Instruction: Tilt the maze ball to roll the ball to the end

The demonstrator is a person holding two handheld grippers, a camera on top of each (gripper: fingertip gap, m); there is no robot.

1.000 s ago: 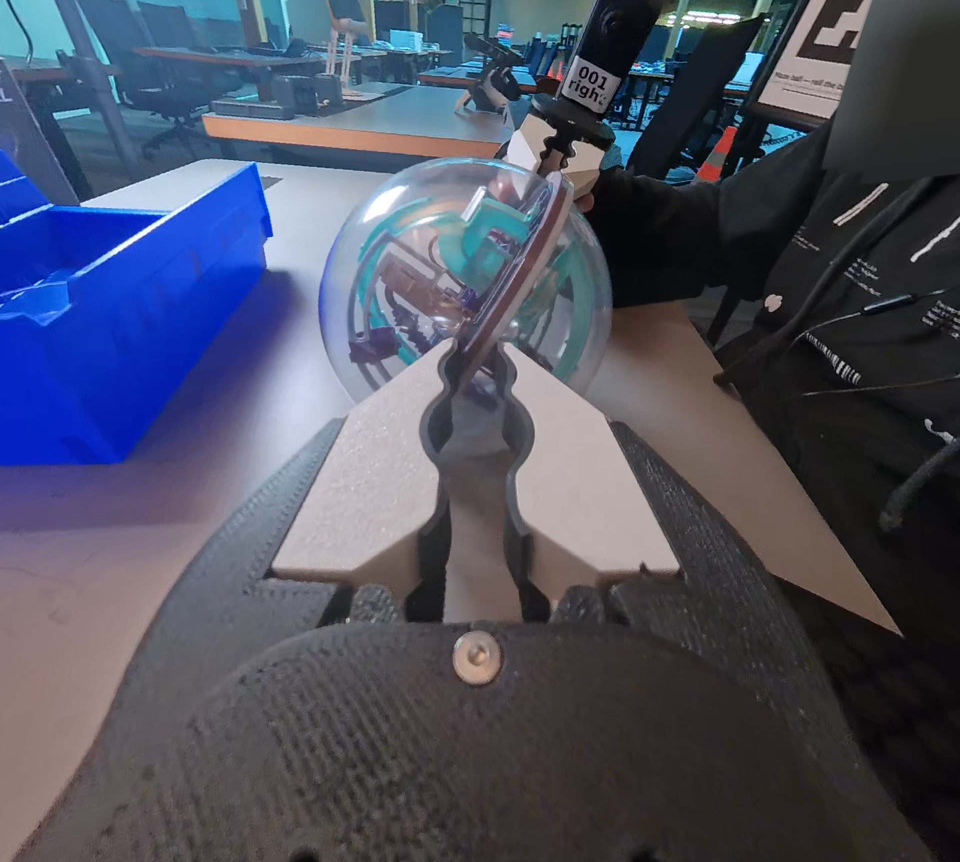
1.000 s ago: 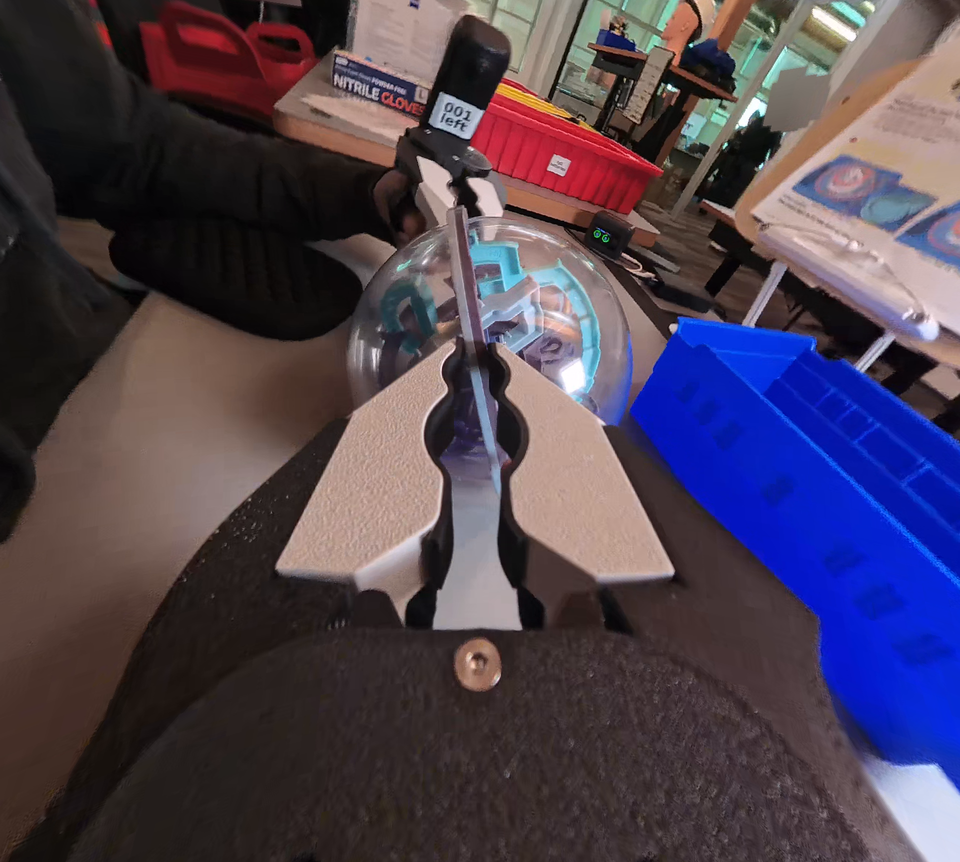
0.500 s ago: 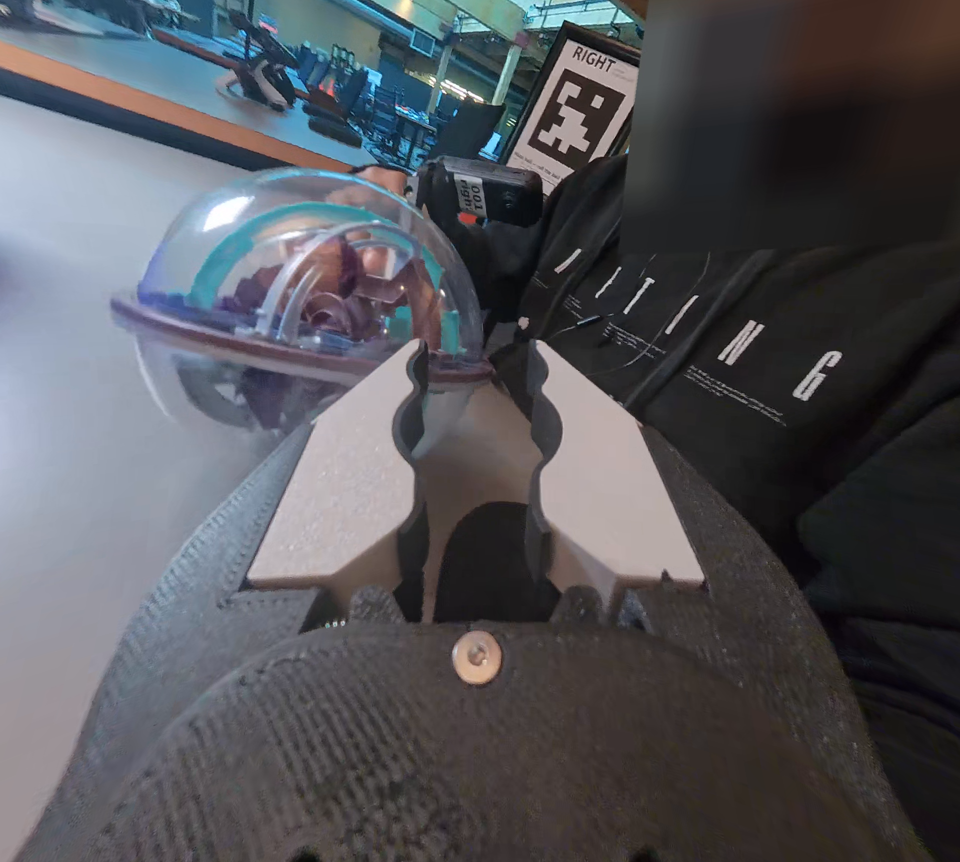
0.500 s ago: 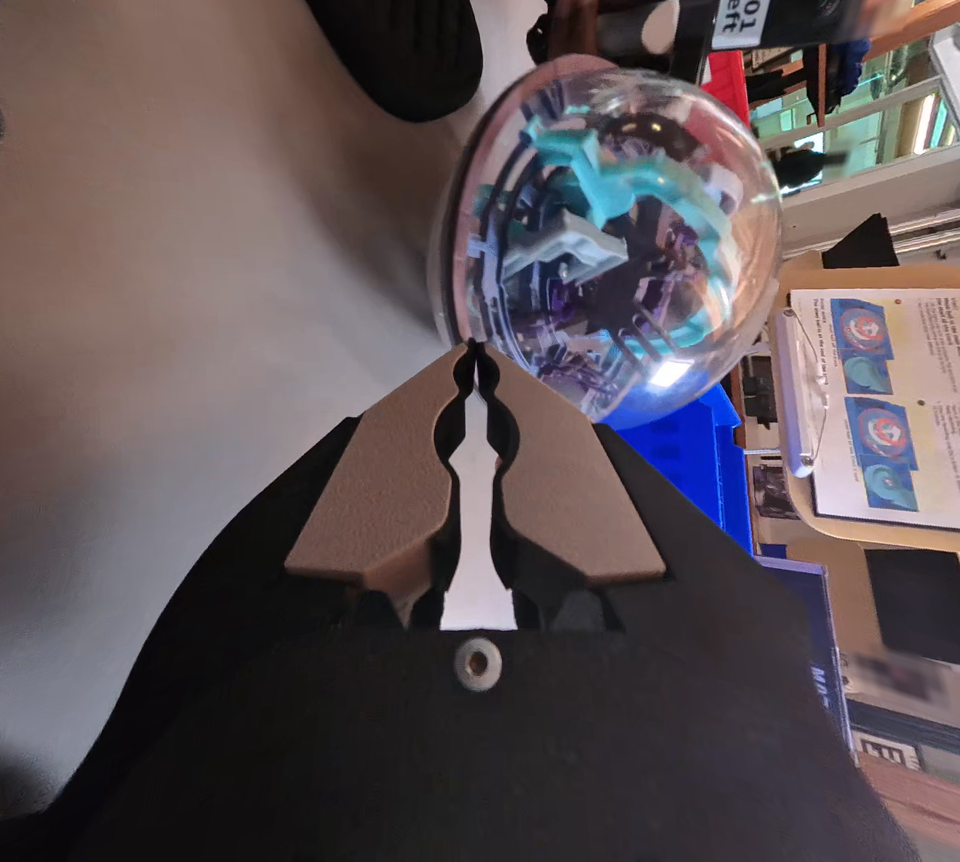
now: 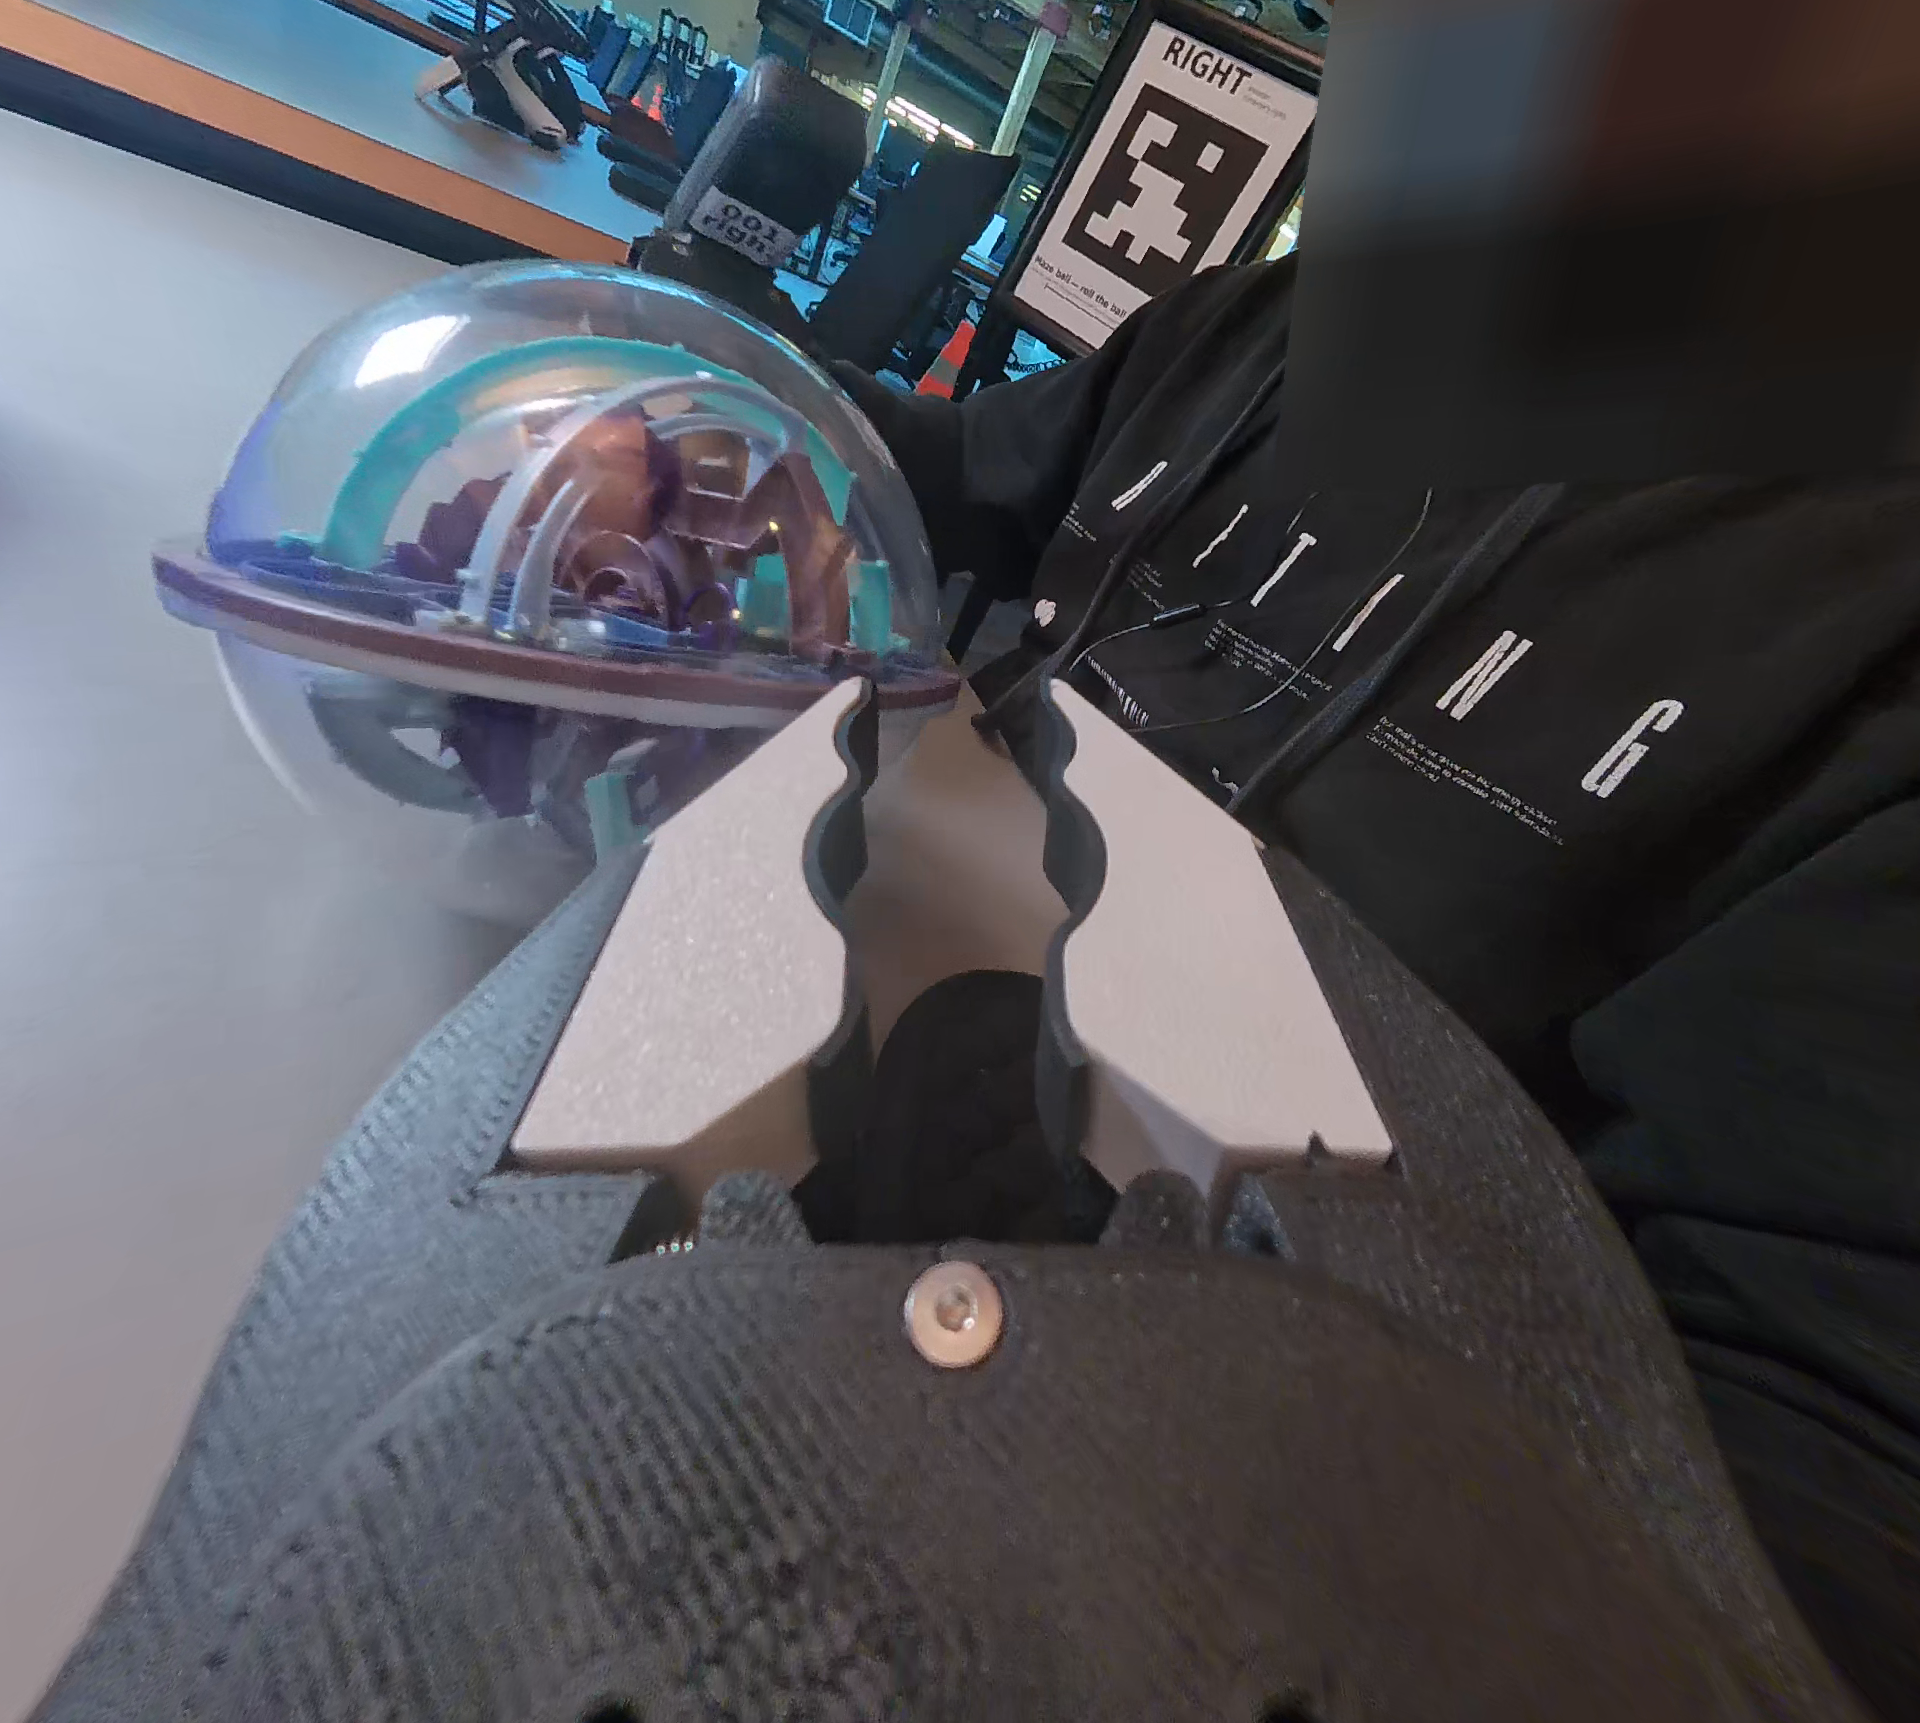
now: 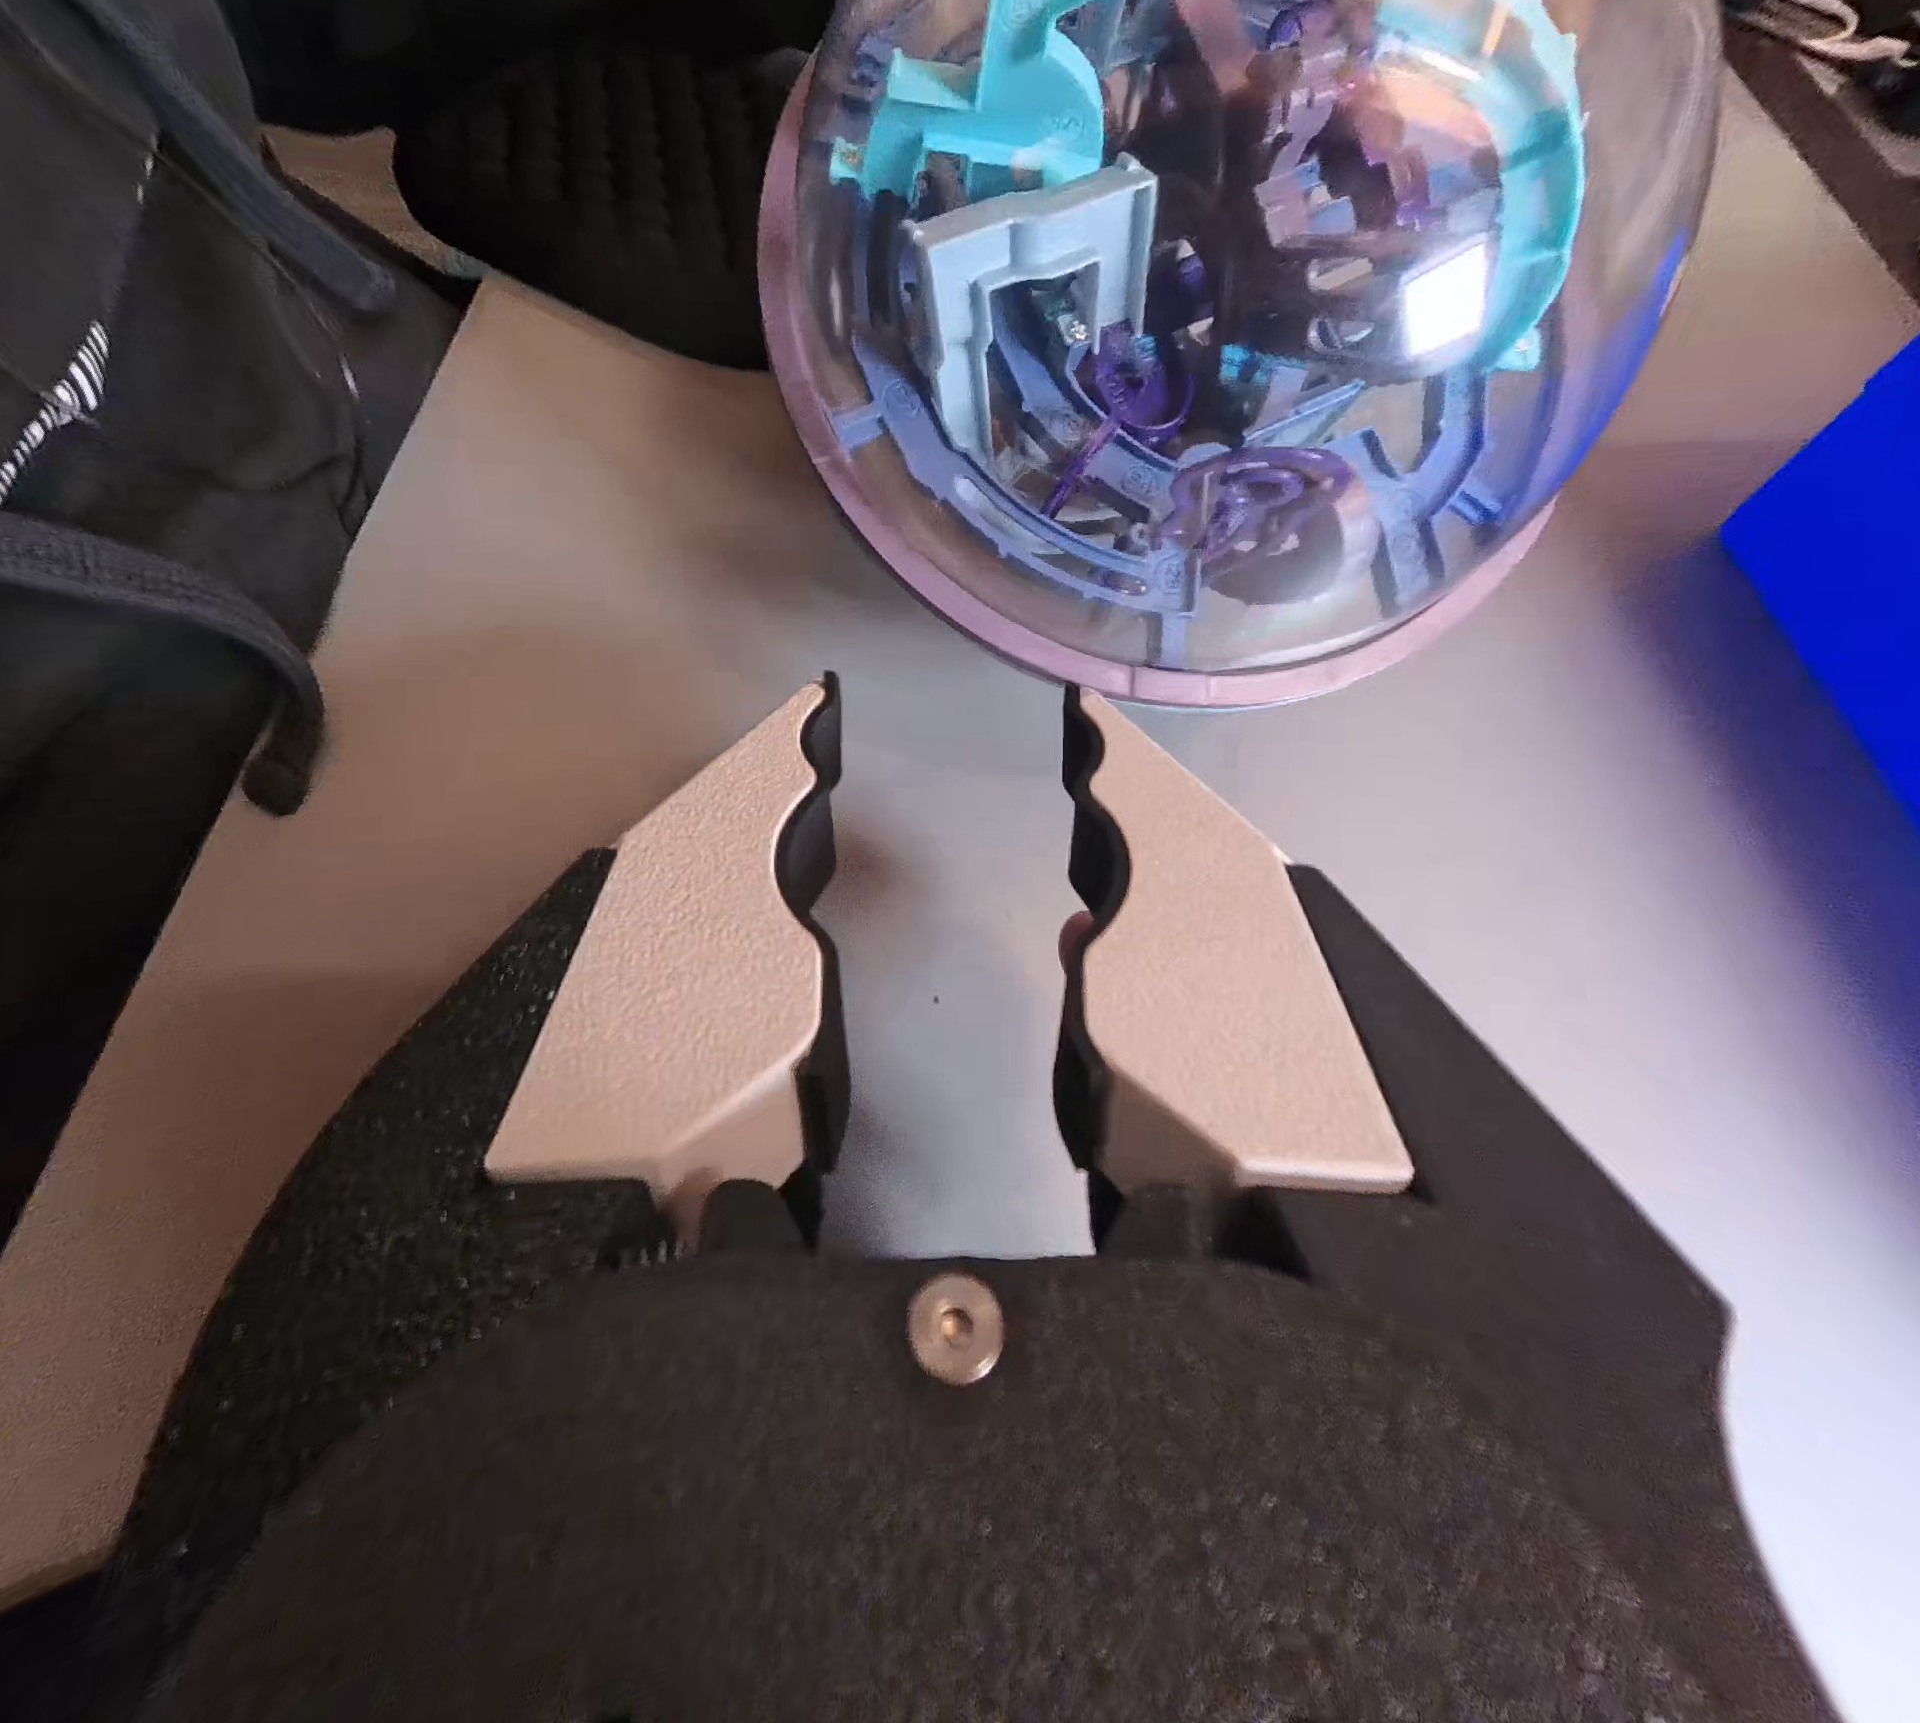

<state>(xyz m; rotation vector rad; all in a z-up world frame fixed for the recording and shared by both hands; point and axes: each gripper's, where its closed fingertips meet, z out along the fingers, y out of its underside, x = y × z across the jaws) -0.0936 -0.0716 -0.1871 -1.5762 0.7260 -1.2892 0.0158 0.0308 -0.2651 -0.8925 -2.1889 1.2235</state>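
Released now, maze ball point(image 6: 1195, 239) sits (rim level) on table point(image 6: 623, 634); left claw point(image 5: 951, 702) and right claw point(image 6: 945, 697) gape.

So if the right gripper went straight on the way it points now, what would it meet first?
Probably the table top, seen through the open jaws of the right gripper. The maze ball sits ahead but off to the right; its pink rim might graze the right fingertip. Depth is unclear.

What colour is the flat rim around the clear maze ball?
Dark maroon rim, clearest in the left wrist view.
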